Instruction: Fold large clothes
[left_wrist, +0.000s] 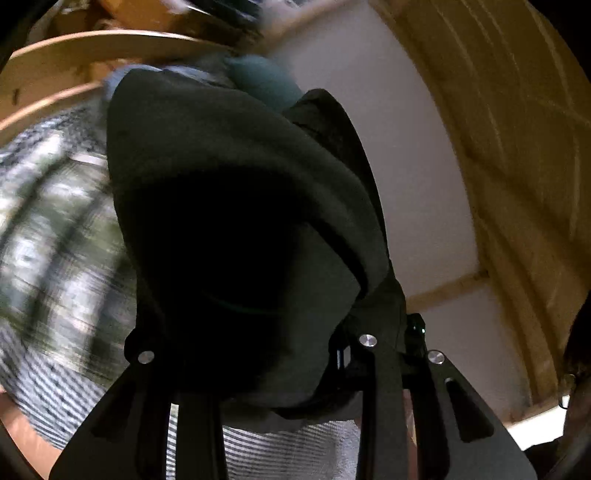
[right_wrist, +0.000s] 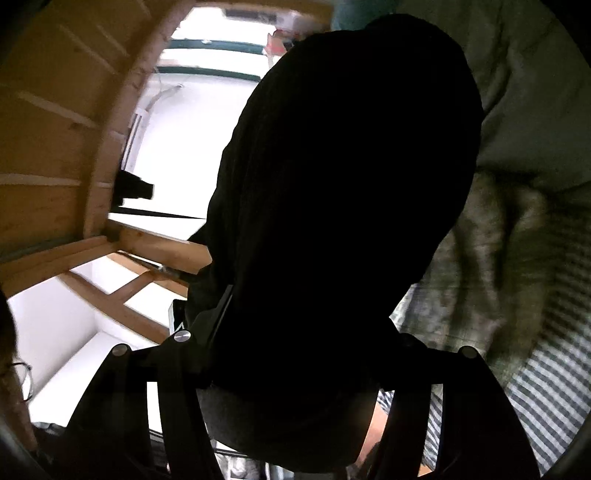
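Observation:
A large dark grey-green garment (left_wrist: 221, 166) is bunched over my left gripper (left_wrist: 255, 280) and hides both fingertips. The jaws stand narrow, shut on a thick fold of it. In the right wrist view the same dark garment (right_wrist: 351, 147) shows as a black mass against the light. It drapes over my right gripper (right_wrist: 325, 295), which is shut on a wide bunch of the cloth. Both grippers hold the garment up off the bed. Only the black linkage arms show at the bottom of each view.
Below lies a bed with a blue-and-white striped sheet (left_wrist: 288, 450) and a plaid blanket (left_wrist: 55, 229). A pale duvet (right_wrist: 535, 92) lies at the right. Wooden bed-frame beams (right_wrist: 55, 129) and a white wall (left_wrist: 399, 166) are close by. A person's glasses (right_wrist: 22, 380) show at the edge.

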